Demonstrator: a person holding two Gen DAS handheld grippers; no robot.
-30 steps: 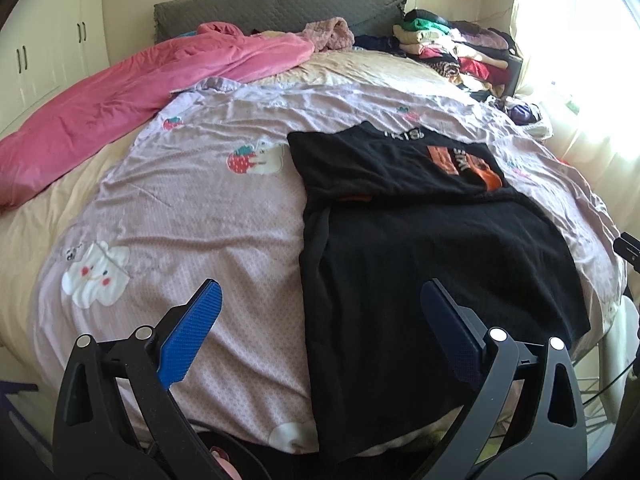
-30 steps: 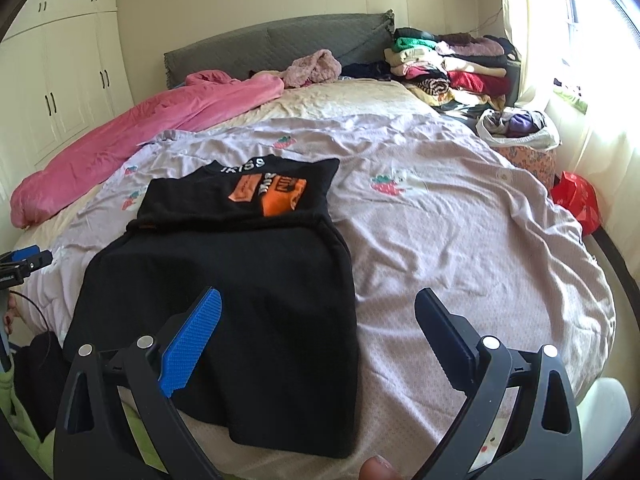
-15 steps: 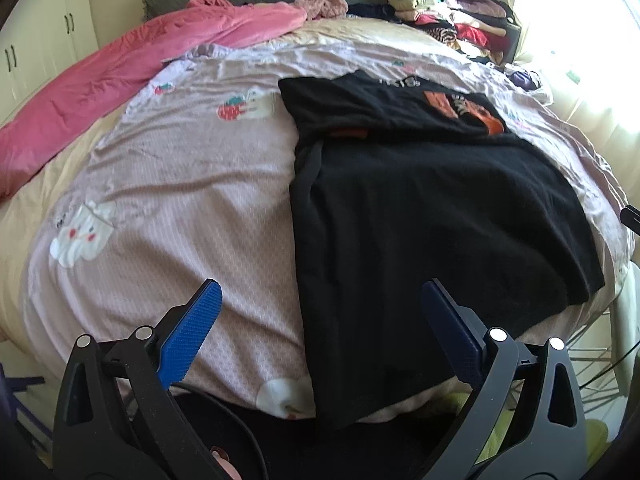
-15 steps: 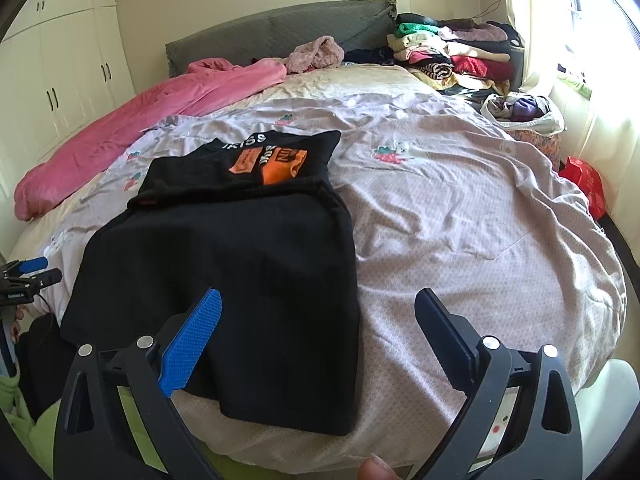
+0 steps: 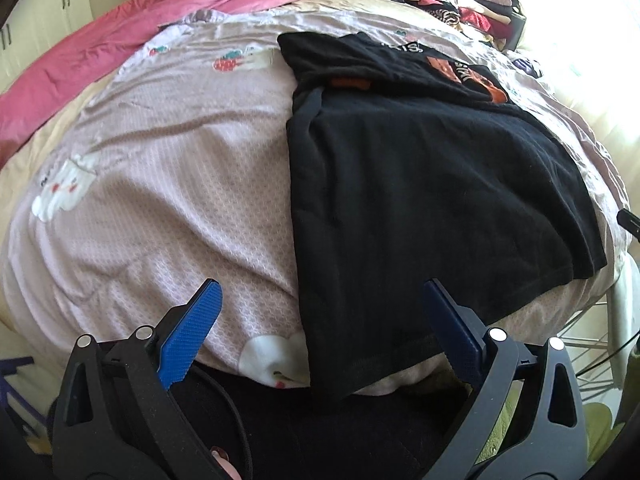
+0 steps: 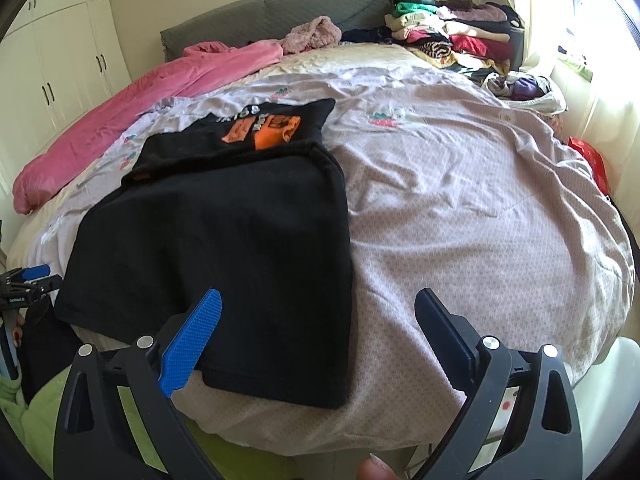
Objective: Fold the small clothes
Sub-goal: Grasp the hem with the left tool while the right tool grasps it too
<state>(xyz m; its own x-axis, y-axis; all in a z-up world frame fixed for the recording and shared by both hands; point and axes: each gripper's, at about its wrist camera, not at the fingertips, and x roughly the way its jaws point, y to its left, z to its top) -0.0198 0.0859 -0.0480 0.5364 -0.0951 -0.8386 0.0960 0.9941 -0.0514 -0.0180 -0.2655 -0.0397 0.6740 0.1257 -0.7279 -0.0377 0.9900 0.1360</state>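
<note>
A black T-shirt [image 5: 420, 184] lies flat on the lilac bedspread [image 5: 172, 184], its sides folded in, its orange print [image 5: 468, 76] at the far end. Its hem hangs over the near bed edge. My left gripper [image 5: 322, 294] stands open just above the hem's left corner, holding nothing. In the right wrist view the same T-shirt [image 6: 224, 248] lies left of centre, and my right gripper [image 6: 318, 304] is open over its near right corner, empty. The left gripper [image 6: 34, 280] shows at the left edge there.
A pink duvet [image 6: 120, 120] runs along the bed's left side up to the grey headboard [image 6: 280, 12]. Folded clothes are stacked [image 6: 448, 36] at the far right corner, with a bag of clothes [image 6: 524, 90] beside the bed. White wardrobes [image 6: 60, 68] stand on the left.
Both grippers have moved forward and down toward the near hem of the T-shirt. The T-shirt itself has not moved, and both grippers stay open.
</note>
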